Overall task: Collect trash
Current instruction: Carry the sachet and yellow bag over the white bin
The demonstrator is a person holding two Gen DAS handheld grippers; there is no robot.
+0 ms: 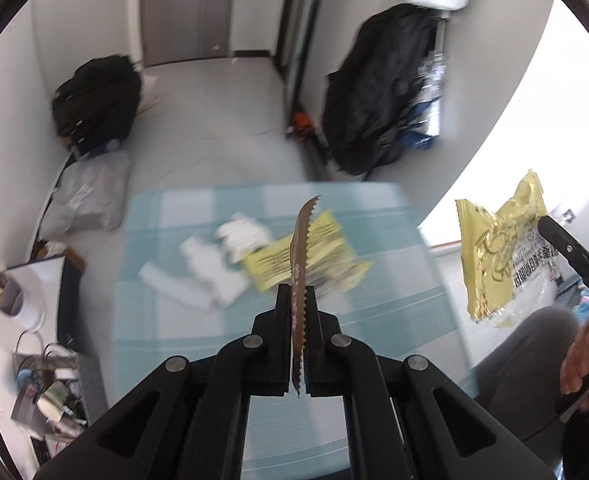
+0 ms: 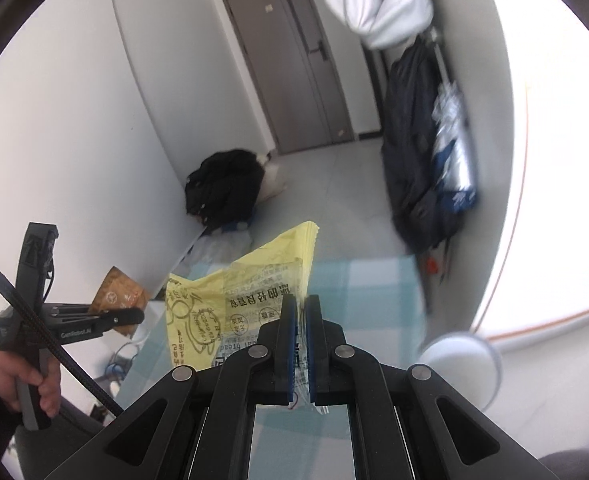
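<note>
Left wrist view: left gripper (image 1: 297, 292) at 6 o'clock, jaws clenched on brown wrapper (image 1: 300, 248), seen edge-on, serrated rim up toward 12. Beyond, blurred worktop (image 1: 374, 280) in pale blue check, carrying yellow wrapper (image 1: 318, 256) just behind the jaws and white scraps (image 1: 218, 264) toward 9 o'clock. At 3 o'clock, right gripper (image 1: 542, 220) raised off the worktop, gold wrapper (image 1: 502, 256) hanging from its tip; hand (image 1: 586, 364) on its handle at 4. Black backpack (image 1: 94, 96) on floor (image 1: 214, 120) at 10, dark coat (image 1: 382, 88) at 1, door (image 1: 186, 8) at 12.

Right wrist view: right gripper (image 2: 300, 304) at 6 o'clock, jaws clamped on clear edge of gold wrapper (image 2: 230, 300), its yellow side spread toward 10 and 12 above the worktop (image 2: 366, 292). Left gripper (image 2: 134, 316) at 9 o'clock, held level, brown wrapper (image 2: 118, 292) sticking up from its tip; hand (image 2: 30, 380) gripping the handle at 8. White round thing (image 2: 462, 364) at 4, too blurred to name. Backpack (image 2: 226, 188) against wall, coat (image 2: 410, 168) at 2, door (image 2: 294, 68) at 12.
</note>
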